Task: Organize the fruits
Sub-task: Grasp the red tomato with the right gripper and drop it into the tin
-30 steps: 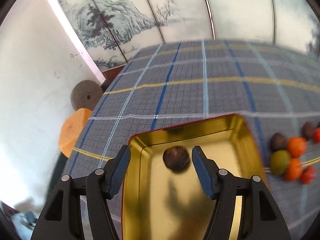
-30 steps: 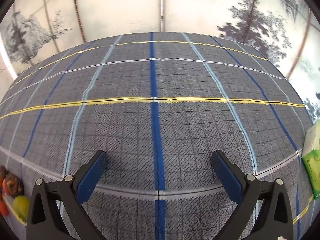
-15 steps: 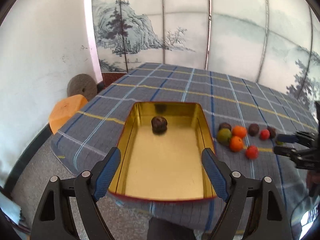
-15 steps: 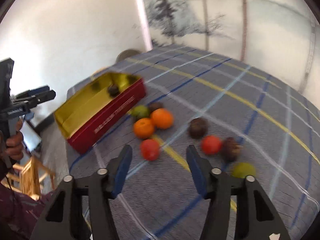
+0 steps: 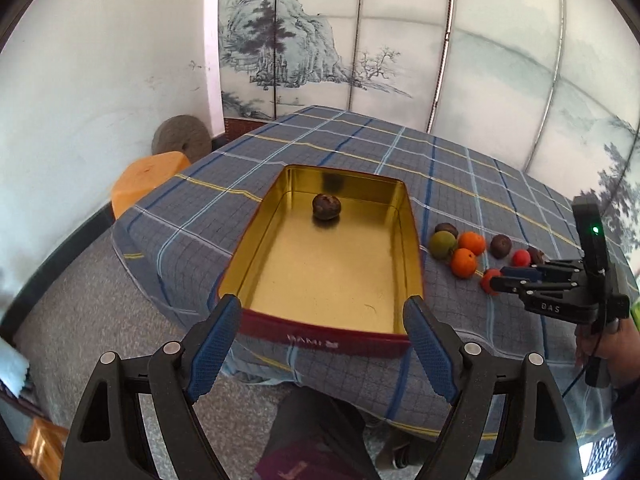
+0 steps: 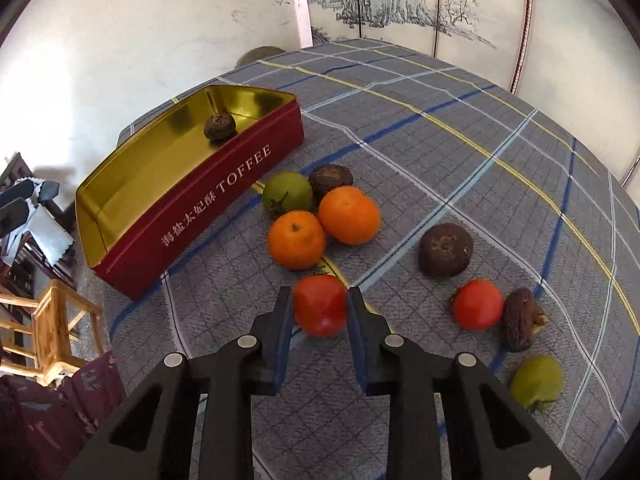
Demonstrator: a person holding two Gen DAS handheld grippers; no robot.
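Observation:
A red toffee tin (image 5: 332, 340) (image 6: 208, 216) with a gold inside holds one dark brown fruit (image 5: 326, 206) (image 6: 219, 126). My left gripper (image 5: 320, 344) is open and empty, held back off the tin's near end. On the cloth right of the tin lie two oranges (image 6: 296, 239) (image 6: 349, 215), a green fruit (image 6: 287, 192), brown fruits (image 6: 445, 250) and red tomatoes (image 6: 478, 304). My right gripper (image 6: 320, 312) (image 5: 498, 278) has its jaws around the nearest red tomato (image 6: 320, 310), pads touching its sides, on the cloth.
Another green fruit (image 6: 536, 382) and a wrinkled brown fruit (image 6: 520, 318) lie at the right. An orange stool (image 5: 148, 182) and a stone wheel (image 5: 180, 144) stand off the table's left. A wooden chair (image 6: 56, 328) stands below the table edge. A painted screen (image 5: 360, 40) backs the table.
My left gripper drew back from the tin, leaving the brown fruit inside. My right gripper swung over to the fruits and closed around the nearest red tomato.

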